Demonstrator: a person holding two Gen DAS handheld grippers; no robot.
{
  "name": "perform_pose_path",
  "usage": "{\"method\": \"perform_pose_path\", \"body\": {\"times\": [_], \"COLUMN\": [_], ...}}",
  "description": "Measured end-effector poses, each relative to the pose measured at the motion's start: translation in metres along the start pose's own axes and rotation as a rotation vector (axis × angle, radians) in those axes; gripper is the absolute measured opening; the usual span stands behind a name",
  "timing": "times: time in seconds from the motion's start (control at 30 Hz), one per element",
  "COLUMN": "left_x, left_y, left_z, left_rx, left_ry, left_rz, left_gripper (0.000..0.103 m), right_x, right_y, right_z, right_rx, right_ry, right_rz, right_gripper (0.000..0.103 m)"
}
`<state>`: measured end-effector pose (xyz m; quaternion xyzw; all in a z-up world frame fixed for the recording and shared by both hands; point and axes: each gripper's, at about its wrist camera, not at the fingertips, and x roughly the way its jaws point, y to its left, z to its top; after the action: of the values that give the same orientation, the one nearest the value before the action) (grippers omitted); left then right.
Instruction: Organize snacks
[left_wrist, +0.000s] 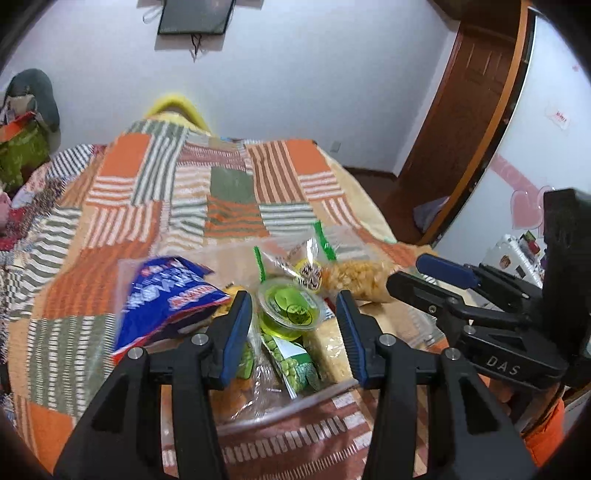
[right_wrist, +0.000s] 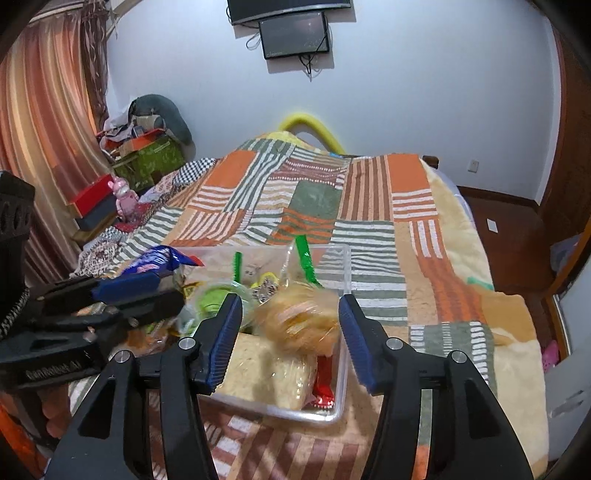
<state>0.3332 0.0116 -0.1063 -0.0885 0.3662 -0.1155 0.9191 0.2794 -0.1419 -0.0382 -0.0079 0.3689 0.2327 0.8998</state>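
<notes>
Your right claw (right_wrist: 290, 317) stands released: its blue pads flank the bag of yellow puffed snacks (right_wrist: 301, 321) without pressing on it, and the blur on that bag suggests it is loose between them and not gripped. Your left claw (left_wrist: 293, 317) is also unclenched, its pads (left_wrist: 236, 332) standing either side of the green jelly cup (left_wrist: 287, 310) with a clear gap on both sides, so neither claw holds anything. The snacks all sit in the clear plastic bin (right_wrist: 341, 373) on the patchwork bed cover (right_wrist: 369, 229): the blue crinkled packet (left_wrist: 166, 295) at the left end, the jelly cup and green pea packets (left_wrist: 291, 363) in the middle, the pale wafer block (right_wrist: 258, 365) and a red-wrapped sweet (right_wrist: 323, 384) at the near right corner. The relation that matters is this: the puff bag lies straight ahead of the right claw, on top of the wafer block, with its long axis running roughly across the pads' line, from the green-clipped neck on the far side to the fat end near you. The right claw is the nearer one; the left sits just beside it, so keep the two apart. If you mean to settle the bag, I judge it wants nudging deeper into the bin.
</notes>
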Motion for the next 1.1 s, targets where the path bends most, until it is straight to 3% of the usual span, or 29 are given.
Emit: {"method": "perform_pose_path", "body": {"times": [0.4,0.7,0.77,0.93,1.0,1.1], "left_x": [-0.149,-0.245,-0.254,-0.268,-0.271,-0.271], "left_y": [-0.024,-0.066,-0.07,-0.078,-0.078,-0.078], "left_z": [-0.005,-0.034,-0.039,-0.053,-0.058,-0.061], "left_rx": [0.04,0.113,0.11,0.103,0.098,0.089], "left_ry": [-0.273,-0.477,-0.494,-0.532,-0.533,-0.529], "left_rz": [0.098,0.159,0.167,0.199,0.207,0.208], "left_gripper": [0.048,0.073,0.08,0.097,0.102,0.103], "right_x": [-0.114,-0.19,-0.197,-0.205,-0.203,-0.203], "right_y": [0.036,0.062,0.067,0.079,0.081,0.086], "right_z": [0.012,-0.001,-0.005,-0.014,-0.013,-0.015], "right_rx": [-0.054,-0.052,-0.054,-0.054,-0.054,-0.073], "right_ry": [-0.194,-0.35,-0.372,-0.419,-0.431,-0.443], "right_rz": [0.012,0.016,0.011,-0.04,-0.055,-0.082], "right_gripper": [0.052,0.052,0.058,0.095,0.102,0.103]}}
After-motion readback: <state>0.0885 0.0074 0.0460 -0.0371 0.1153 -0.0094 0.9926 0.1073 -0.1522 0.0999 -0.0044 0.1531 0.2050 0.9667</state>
